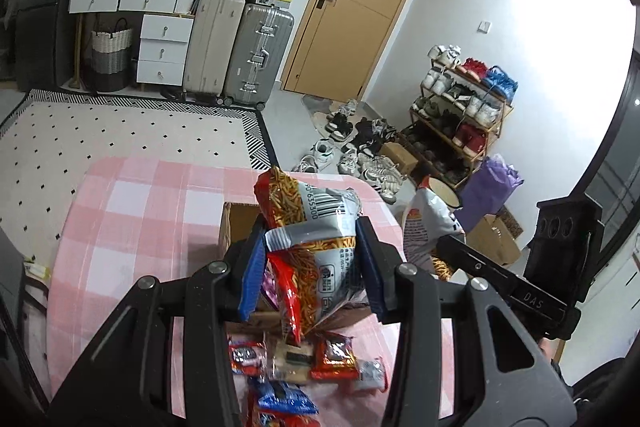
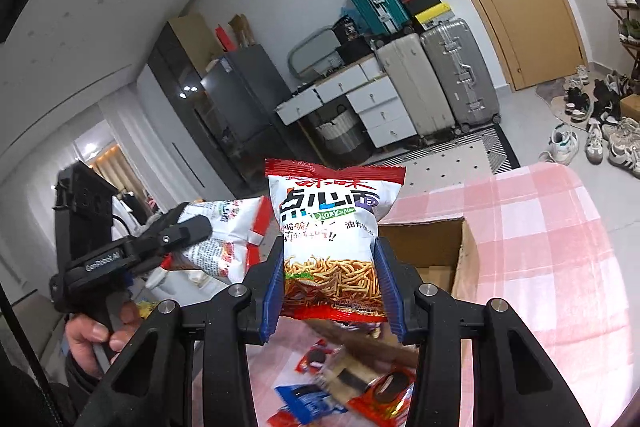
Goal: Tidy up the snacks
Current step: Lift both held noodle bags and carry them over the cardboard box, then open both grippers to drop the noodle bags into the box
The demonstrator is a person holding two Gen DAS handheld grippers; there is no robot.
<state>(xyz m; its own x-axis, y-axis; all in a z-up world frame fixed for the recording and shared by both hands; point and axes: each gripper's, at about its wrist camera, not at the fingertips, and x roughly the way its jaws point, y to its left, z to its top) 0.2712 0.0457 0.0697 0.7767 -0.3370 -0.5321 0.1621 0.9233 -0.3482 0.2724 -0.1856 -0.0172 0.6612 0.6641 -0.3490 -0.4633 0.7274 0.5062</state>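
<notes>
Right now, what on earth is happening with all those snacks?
A person holds two handheld grippers. The left gripper and the right gripper each clamp a red-and-white noodle snack bag above the open brown cardboard box on the pink checked tablecloth. Small wrapped snacks lie loose nearby.

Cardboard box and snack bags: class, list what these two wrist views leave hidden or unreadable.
- Cardboard box contents: in the right wrist view the noodle bag and right gripper cover most of its inside; in the left wrist view the other noodle bag blocks it.
- Small snack packets: partly hidden by the left gripper, and cut off by the bottom edge.
- Fine print on both bags: too small to read.
</notes>
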